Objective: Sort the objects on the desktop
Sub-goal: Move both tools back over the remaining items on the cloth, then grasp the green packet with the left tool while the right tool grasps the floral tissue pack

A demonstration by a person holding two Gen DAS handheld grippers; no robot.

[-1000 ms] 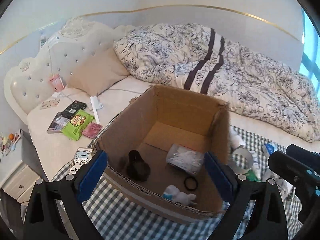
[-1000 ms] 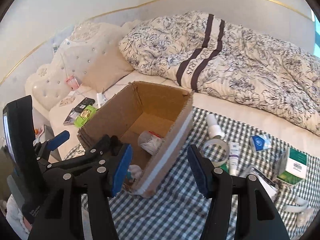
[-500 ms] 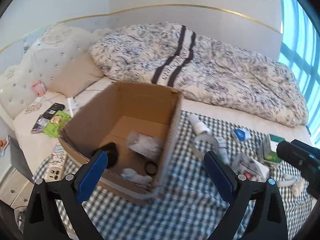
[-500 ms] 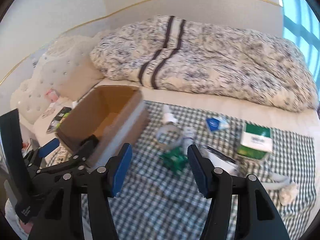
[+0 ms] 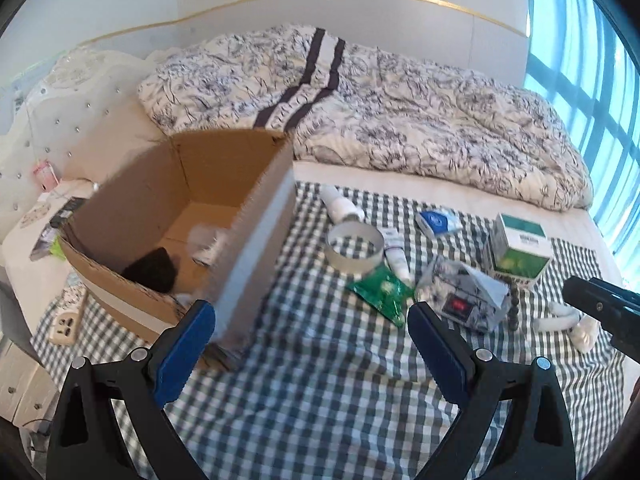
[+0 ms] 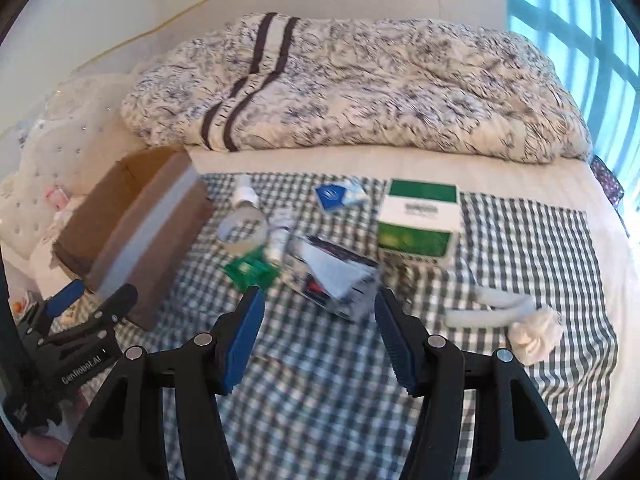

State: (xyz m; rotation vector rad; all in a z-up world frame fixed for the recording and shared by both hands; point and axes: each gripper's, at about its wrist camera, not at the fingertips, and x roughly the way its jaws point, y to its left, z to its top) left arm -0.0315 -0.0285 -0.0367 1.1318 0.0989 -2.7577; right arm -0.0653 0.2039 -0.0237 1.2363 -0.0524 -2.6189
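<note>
Left gripper and right gripper are both hovering over the checked cloth, jaws standing wide with nothing between the ribbed blue pads. Just ahead, loose items are lying clustered on the woven gingham: a crinkled green foil packet, a crumpled grey printed pouch, a tape ring standing on edge, a slim white tube touching it, a white bottle lying on its side, and a blue-and-white sachet. A green-and-white carton is sitting upright to the right; nearer the cloth's right edge a balled white tissue is resting. To the left the open corrugated cardboard box is holding a dark rounded object, blurred. Beyond, a rumpled floral quilt is covering the bed, with a tufted headboard at left and a window at right.
</note>
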